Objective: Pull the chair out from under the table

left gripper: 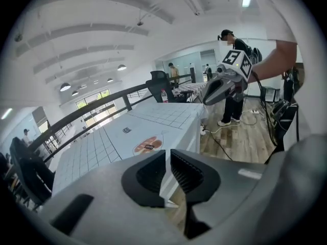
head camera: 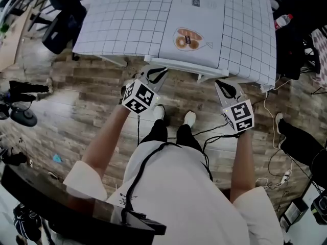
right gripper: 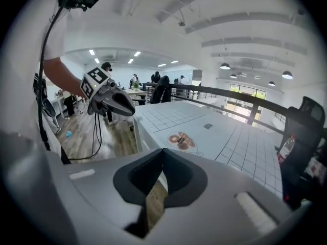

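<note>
The table [head camera: 127, 19] wears a white gridded cloth with a printed food picture [head camera: 188, 39]. Of the chair, only a white bar [head camera: 184, 67] shows below the cloth's near edge; the rest is hidden under the table. My left gripper [head camera: 157, 71] hovers just before that bar at its left end. In the left gripper view its jaws [left gripper: 167, 167] stand a narrow slit apart with nothing between them. My right gripper [head camera: 225, 86] hangs near the bar's right end. In the right gripper view its jaws [right gripper: 163, 172] are shut and empty, and they point at the table edge [right gripper: 148, 137].
Wood floor lies in front of the table, with the person's shoes [head camera: 190, 117] on it. Cables [head camera: 268, 111] and a power strip [head camera: 286, 176] run along the right. A black office chair [head camera: 61, 24] stands at the table's left and a bottle [head camera: 282, 20] at its right.
</note>
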